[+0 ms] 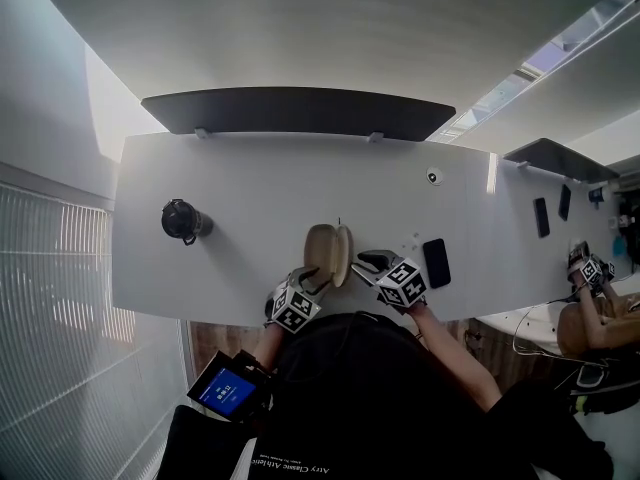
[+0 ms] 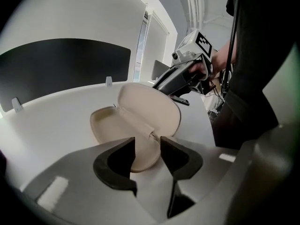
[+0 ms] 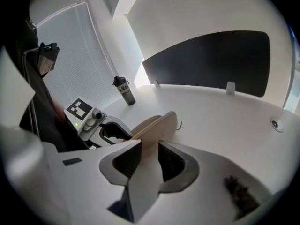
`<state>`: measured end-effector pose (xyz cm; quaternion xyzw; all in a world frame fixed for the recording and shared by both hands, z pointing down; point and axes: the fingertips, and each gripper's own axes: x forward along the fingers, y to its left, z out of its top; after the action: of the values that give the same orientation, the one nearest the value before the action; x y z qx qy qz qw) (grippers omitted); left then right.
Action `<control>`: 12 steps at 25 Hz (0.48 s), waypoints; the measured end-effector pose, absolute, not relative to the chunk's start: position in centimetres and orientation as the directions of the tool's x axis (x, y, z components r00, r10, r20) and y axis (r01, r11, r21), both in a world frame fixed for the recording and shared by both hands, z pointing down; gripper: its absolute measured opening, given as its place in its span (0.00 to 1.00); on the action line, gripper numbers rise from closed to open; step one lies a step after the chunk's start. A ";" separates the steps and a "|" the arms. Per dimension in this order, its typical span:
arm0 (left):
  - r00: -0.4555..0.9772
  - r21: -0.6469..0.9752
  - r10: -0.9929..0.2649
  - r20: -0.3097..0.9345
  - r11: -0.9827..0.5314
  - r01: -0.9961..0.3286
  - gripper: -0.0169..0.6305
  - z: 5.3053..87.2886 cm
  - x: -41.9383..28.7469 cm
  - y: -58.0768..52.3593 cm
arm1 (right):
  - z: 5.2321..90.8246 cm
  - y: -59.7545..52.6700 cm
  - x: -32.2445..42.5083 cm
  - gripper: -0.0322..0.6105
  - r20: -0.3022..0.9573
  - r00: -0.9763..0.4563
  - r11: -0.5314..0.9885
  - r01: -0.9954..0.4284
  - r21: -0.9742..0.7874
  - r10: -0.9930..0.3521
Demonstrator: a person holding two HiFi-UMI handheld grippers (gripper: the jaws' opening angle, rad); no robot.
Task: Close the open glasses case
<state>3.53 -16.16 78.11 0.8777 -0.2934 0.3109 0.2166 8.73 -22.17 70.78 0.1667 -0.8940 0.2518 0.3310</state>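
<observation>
A beige glasses case (image 1: 325, 251) stands open near the front edge of the white table (image 1: 250, 188). Its base (image 2: 105, 123) lies flat and its lid (image 2: 150, 109) is raised. My left gripper (image 1: 318, 280) is at the case's near end, which sits between its open fingers (image 2: 147, 149) with a small gap at the sides. My right gripper (image 1: 368, 261) reaches the lid from the right. In the right gripper view the lid (image 3: 161, 123) is edge-on and fills the gap at the fingertips (image 3: 149, 149), which are shut on it. The left gripper (image 3: 110, 130) shows behind it.
A black bottle (image 1: 180, 220) stands at the table's left. A dark phone (image 1: 436, 262) lies just right of my right gripper. A dark panel (image 1: 300, 113) runs along the far edge. A small round fitting (image 1: 433, 176) sits further back. Another person's gripper (image 1: 590, 268) works at a neighbouring table.
</observation>
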 end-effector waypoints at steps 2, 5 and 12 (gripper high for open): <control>0.635 0.198 -0.387 0.669 -0.730 -0.654 0.30 78.1 3.4 -16.1 | 70.3 -22.0 7.7 0.23 0.669 -0.733 0.835 -0.439 -0.332 -0.119; 0.640 0.199 -0.395 0.659 -0.729 -0.655 0.30 77.7 3.2 -16.0 | 69.5 -21.8 6.2 0.23 0.671 -0.735 0.867 -0.394 -0.306 -0.097; 0.630 0.205 -0.421 0.652 -0.703 -0.681 0.29 77.1 2.3 -16.1 | 69.4 -21.4 3.2 0.23 0.696 -0.717 0.922 -0.291 -0.256 -0.033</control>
<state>2.26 -16.09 77.14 0.8751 -0.3147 0.2928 0.2222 3.23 -21.38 69.40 0.0892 -0.9096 0.1768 0.3654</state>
